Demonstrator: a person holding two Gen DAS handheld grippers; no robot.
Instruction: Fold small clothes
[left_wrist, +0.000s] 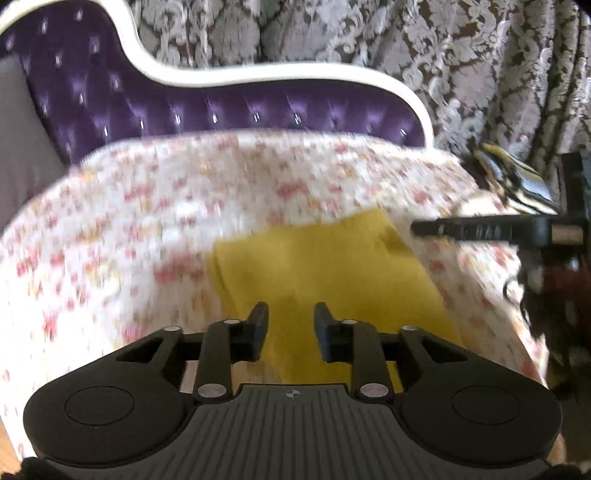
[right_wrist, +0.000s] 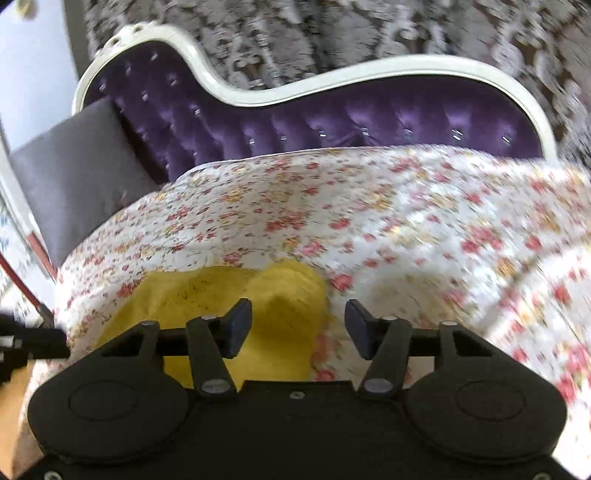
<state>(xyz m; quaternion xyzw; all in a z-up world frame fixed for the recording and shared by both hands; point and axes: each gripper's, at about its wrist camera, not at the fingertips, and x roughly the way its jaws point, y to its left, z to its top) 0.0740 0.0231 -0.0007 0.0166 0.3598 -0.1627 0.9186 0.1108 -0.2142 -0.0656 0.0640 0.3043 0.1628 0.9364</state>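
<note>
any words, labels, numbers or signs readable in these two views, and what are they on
No readable text in either view.
Left gripper body: a small round crosshair mark, a symbol only, no letters.
Right gripper, seen in the left wrist view: pale marks on its finger, too blurred to read.
Yellow cloth: no print visible.

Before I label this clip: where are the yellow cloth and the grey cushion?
yellow cloth (left_wrist: 325, 266), left wrist view, middle of its flat face.
grey cushion (right_wrist: 74, 181), right wrist view, centre of its front.
</note>
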